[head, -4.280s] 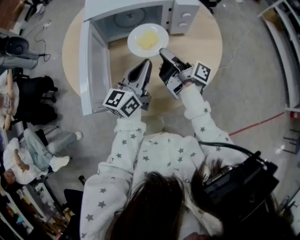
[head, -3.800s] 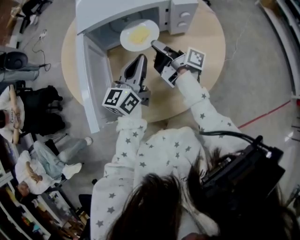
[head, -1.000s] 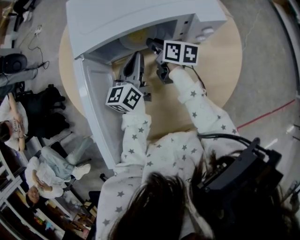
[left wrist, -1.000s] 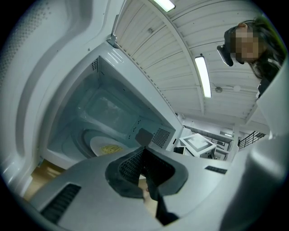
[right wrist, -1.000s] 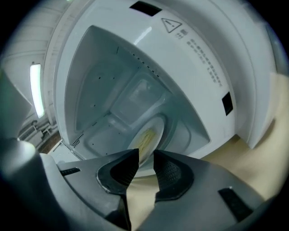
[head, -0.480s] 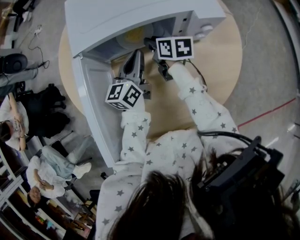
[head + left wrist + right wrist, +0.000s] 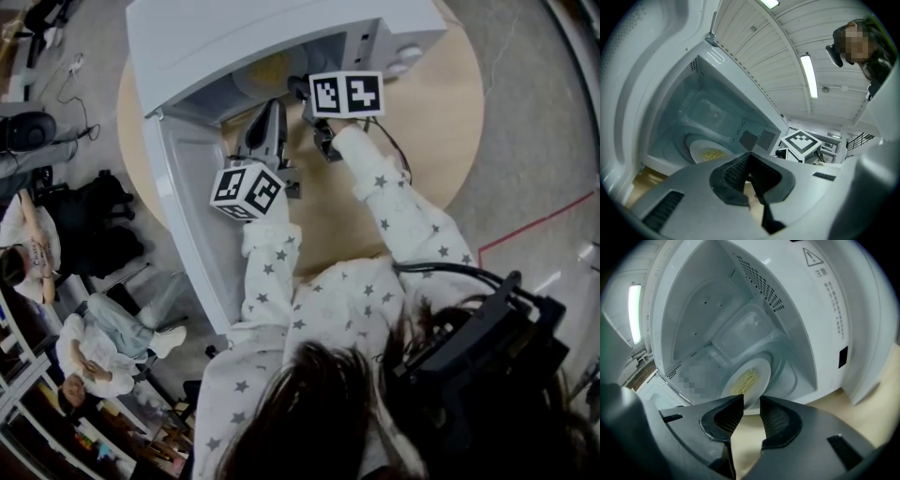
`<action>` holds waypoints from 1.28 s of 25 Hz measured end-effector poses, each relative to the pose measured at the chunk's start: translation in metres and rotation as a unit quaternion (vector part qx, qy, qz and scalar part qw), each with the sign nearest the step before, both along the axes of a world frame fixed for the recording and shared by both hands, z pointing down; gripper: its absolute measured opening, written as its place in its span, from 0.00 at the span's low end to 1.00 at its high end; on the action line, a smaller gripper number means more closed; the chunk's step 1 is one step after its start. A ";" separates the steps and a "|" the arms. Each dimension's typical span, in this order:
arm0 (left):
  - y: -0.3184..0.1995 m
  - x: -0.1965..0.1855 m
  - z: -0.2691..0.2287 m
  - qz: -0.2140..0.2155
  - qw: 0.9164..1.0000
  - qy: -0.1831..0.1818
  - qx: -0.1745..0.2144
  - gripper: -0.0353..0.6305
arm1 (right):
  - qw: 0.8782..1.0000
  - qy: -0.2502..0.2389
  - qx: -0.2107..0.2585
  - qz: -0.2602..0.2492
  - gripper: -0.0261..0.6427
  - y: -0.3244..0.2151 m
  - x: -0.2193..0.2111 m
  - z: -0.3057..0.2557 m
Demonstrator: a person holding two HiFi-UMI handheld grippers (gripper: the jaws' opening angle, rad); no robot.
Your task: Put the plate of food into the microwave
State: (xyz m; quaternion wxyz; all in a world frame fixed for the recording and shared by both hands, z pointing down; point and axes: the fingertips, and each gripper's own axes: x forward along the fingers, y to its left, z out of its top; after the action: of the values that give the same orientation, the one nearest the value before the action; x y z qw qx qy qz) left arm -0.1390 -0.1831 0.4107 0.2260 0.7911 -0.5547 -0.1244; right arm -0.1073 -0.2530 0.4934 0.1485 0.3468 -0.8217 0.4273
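Pale round wooden table [image 7: 427, 141] fills the upper middle of the head view. It carries a white microwave [image 7: 234, 37] whose door [image 7: 192, 225] hangs open toward the lower left. Inside the cavity, the white plate [image 7: 749, 380] sits flat on the glass turntable [image 7: 785, 376], with a small heap of yellow, stringy food [image 7: 744, 378] at its centre. The plate lies straight ahead of the right gripper [image 7: 751, 401], its near rim right at the mouth of the gap between the tips. Those jaws have just been opening and now stand apart, so neither pad presses the rim and the plate looks released. The next move is probably a straight pull back out of the opening, keeping clear of that rim. The left gripper [image 7: 750, 157] hangs back in front of the opening, lower in the head view and nearer the door. Its jaws are closed together on nothing.
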 end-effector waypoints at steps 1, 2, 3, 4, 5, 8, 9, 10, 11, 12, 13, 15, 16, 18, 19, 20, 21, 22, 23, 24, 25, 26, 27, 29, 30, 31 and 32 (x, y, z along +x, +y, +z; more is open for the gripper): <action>0.000 0.000 0.000 0.000 1.000 0.000 0.000 0.06 | 1.000 0.002 0.002 0.003 0.18 -0.001 0.001 0.000; 0.000 0.000 0.000 0.000 1.000 0.000 0.000 0.06 | 1.000 0.003 0.005 0.005 0.18 -0.001 0.002 0.000; 0.000 0.001 0.000 0.000 1.000 0.000 0.001 0.06 | 1.000 0.004 0.009 0.006 0.18 -0.002 0.002 0.000; 0.000 0.001 0.000 0.001 1.000 0.000 0.001 0.06 | 1.000 0.006 0.015 0.007 0.18 -0.003 0.001 -0.001; -0.001 0.002 -0.001 0.001 1.000 -0.001 0.001 0.06 | 1.000 0.008 0.020 0.008 0.18 -0.005 0.000 -0.003; -0.002 0.004 -0.006 0.003 1.000 -0.002 0.001 0.05 | 0.999 0.013 0.030 0.012 0.18 -0.008 -0.002 -0.007; -0.002 0.004 -0.006 0.003 1.000 -0.003 0.001 0.06 | 0.999 0.013 0.034 0.012 0.18 -0.008 -0.002 -0.009; -0.002 0.003 -0.007 0.003 1.000 -0.003 0.001 0.06 | 0.999 0.011 0.039 0.012 0.18 -0.007 -0.003 -0.010; -0.001 0.001 -0.007 0.002 1.000 -0.003 0.001 0.06 | 0.999 0.006 0.043 0.011 0.18 -0.007 -0.003 -0.011; -0.001 0.000 -0.007 0.000 1.000 -0.003 0.002 0.06 | 0.999 0.001 0.047 0.010 0.18 -0.007 -0.004 -0.012; -0.001 -0.001 -0.006 -0.001 1.000 -0.002 0.002 0.06 | 0.999 -0.003 0.051 0.008 0.18 -0.007 -0.004 -0.012; 0.000 -0.004 -0.005 -0.002 1.000 -0.002 0.003 0.06 | 0.998 -0.009 0.054 0.003 0.19 -0.006 -0.003 -0.011; 0.000 -0.004 -0.004 -0.002 1.000 -0.003 0.003 0.06 | 0.998 -0.015 0.053 0.001 0.21 -0.005 -0.003 -0.010; 0.000 -0.004 -0.003 -0.001 1.000 -0.003 0.003 0.06 | 0.998 -0.031 0.047 0.004 0.29 -0.004 -0.003 -0.010; 0.000 -0.003 -0.003 0.000 1.000 -0.003 0.004 0.06 | 0.998 -0.038 0.044 0.008 0.29 -0.004 -0.002 -0.010; -0.001 -0.003 -0.003 0.000 1.000 -0.003 0.004 0.06 | 0.998 -0.041 0.043 0.011 0.29 -0.004 -0.001 -0.011; -0.001 -0.003 -0.004 0.000 1.000 -0.002 0.004 0.06 | 0.998 -0.042 0.042 0.012 0.29 -0.004 -0.001 -0.012; -0.002 -0.003 -0.005 0.000 1.000 -0.002 0.004 0.06 | 0.998 -0.043 0.040 0.011 0.29 -0.004 -0.002 -0.013; -0.002 -0.003 -0.005 0.000 1.000 -0.002 0.005 0.06 | 0.998 -0.043 0.038 0.011 0.29 -0.004 -0.002 -0.013; -0.001 -0.004 -0.005 0.000 1.000 -0.002 0.005 0.06 | 0.998 -0.045 0.037 0.010 0.29 -0.003 -0.002 -0.013; -0.001 -0.005 -0.004 0.000 1.000 -0.003 0.006 0.06 | 0.998 -0.046 0.035 0.009 0.29 -0.001 -0.002 -0.012; 0.000 -0.006 -0.004 0.000 1.000 -0.004 0.007 0.06 | 0.998 -0.050 0.033 0.009 0.29 0.000 -0.002 -0.012; -0.001 -0.006 -0.003 -0.001 1.000 -0.006 0.009 0.06 | 0.998 -0.056 0.030 0.009 0.29 0.001 -0.002 -0.011; -0.001 -0.007 -0.002 -0.001 1.000 -0.009 0.012 0.06 | 0.997 -0.068 0.024 0.010 0.29 0.003 -0.001 -0.009; -0.002 -0.007 -0.002 0.000 1.000 -0.010 0.013 0.06 | 0.997 -0.070 0.024 0.009 0.29 0.003 -0.001 -0.010; -0.002 -0.007 -0.003 0.000 1.000 -0.011 0.014 0.06 | 0.997 -0.071 0.027 0.004 0.29 0.005 -0.002 -0.011; -0.002 -0.007 -0.004 0.000 1.000 -0.012 0.016 0.06 | 0.997 -0.071 0.032 -0.005 0.29 0.006 -0.004 -0.014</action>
State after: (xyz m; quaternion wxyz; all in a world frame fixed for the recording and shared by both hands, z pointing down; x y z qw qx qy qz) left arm -0.1459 -0.1852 0.4069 0.2071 0.7961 -0.5550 -0.1235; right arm -0.1110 -0.2466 0.4796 0.0807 0.3155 -0.8451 0.4240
